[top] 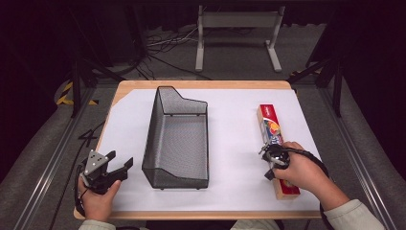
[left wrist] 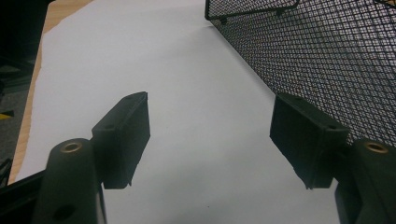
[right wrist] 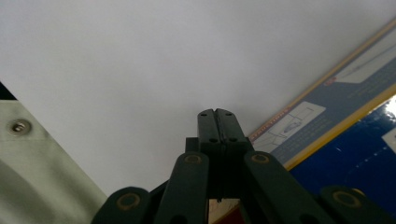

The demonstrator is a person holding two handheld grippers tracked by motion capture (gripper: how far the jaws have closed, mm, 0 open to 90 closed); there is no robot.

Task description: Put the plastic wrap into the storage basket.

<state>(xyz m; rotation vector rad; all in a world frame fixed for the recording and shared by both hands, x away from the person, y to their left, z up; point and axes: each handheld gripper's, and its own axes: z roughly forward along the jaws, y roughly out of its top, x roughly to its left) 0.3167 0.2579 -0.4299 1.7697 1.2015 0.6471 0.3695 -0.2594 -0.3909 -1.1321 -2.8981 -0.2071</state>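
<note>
Toothpaste box (top: 276,143) flat at table right, outside wire mesh basket (top: 178,139) | right gripper (top: 273,155) over box, jaws pressed together, empty | left gripper (top: 115,167) spread beside basket | step: pre-grasp (judged; 0 task given) | next: open, straddle box.

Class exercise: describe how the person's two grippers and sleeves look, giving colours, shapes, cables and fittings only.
The left gripper is black with flat rectangular pads, brass-coloured pivot rivets and a grey three-cornered plate on top. The right gripper is also black with brass-coloured rivets, and a black cable trails from it. Both sleeves are pale, off-white.
</note>
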